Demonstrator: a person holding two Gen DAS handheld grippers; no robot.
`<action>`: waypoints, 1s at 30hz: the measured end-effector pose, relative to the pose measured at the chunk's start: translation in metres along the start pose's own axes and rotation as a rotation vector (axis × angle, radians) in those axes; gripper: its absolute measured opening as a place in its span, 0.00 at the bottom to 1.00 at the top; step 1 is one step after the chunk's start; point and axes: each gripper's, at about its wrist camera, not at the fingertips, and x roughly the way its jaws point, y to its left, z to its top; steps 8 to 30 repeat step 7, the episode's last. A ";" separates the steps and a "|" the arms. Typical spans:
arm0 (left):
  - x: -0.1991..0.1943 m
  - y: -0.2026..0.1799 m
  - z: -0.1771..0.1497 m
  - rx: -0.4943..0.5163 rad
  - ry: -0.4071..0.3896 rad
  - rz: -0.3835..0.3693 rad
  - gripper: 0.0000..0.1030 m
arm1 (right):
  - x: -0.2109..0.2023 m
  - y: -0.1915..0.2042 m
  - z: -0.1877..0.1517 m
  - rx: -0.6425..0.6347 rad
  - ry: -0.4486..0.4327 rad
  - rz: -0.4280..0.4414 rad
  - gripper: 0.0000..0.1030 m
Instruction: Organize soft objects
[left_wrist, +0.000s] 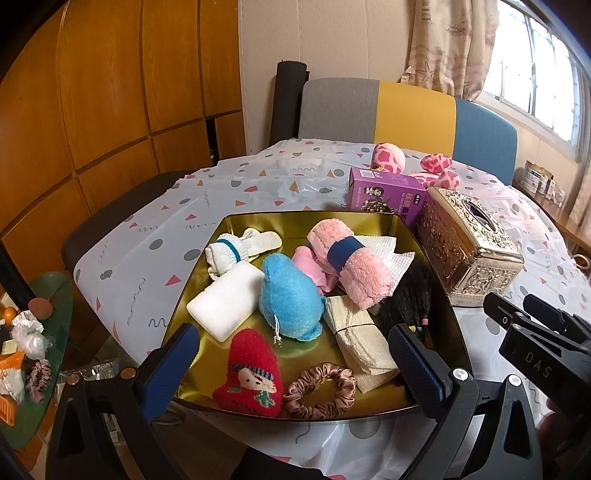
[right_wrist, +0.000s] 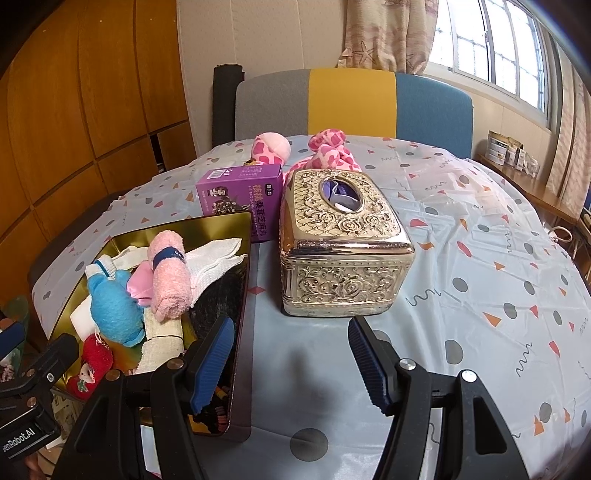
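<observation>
I am holding the left gripper released, blue pads wide apart and gripping nothing, above the near edge of the shallow gold metal tray. I am holding the right gripper likewise released and empty, just to the right of the tray, over the patterned white tablecloth.

Items lying inside the tray:
- red knitted heart with a snowman face, near edge
- brown satin scrunchie, beside the heart
- beige folded cloth, right of centre
- blue fuzzy pouch, centre
- white foam block, left
- rolled white sock, far left
- pink rolled towel with a navy band, far right

Items standing outside the tray:
- ornate silver tissue box, right
- purple carton, behind
- pink spotted plush toy, further behind
</observation>
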 end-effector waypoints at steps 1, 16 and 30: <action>0.000 0.000 0.000 0.002 -0.005 0.002 0.99 | 0.000 0.000 0.000 0.000 0.001 0.000 0.63; 0.000 0.001 0.000 -0.004 -0.004 -0.018 1.00 | 0.003 -0.009 -0.001 0.035 0.013 0.004 0.63; 0.000 0.001 0.000 -0.004 -0.004 -0.018 1.00 | 0.003 -0.009 -0.001 0.035 0.013 0.004 0.63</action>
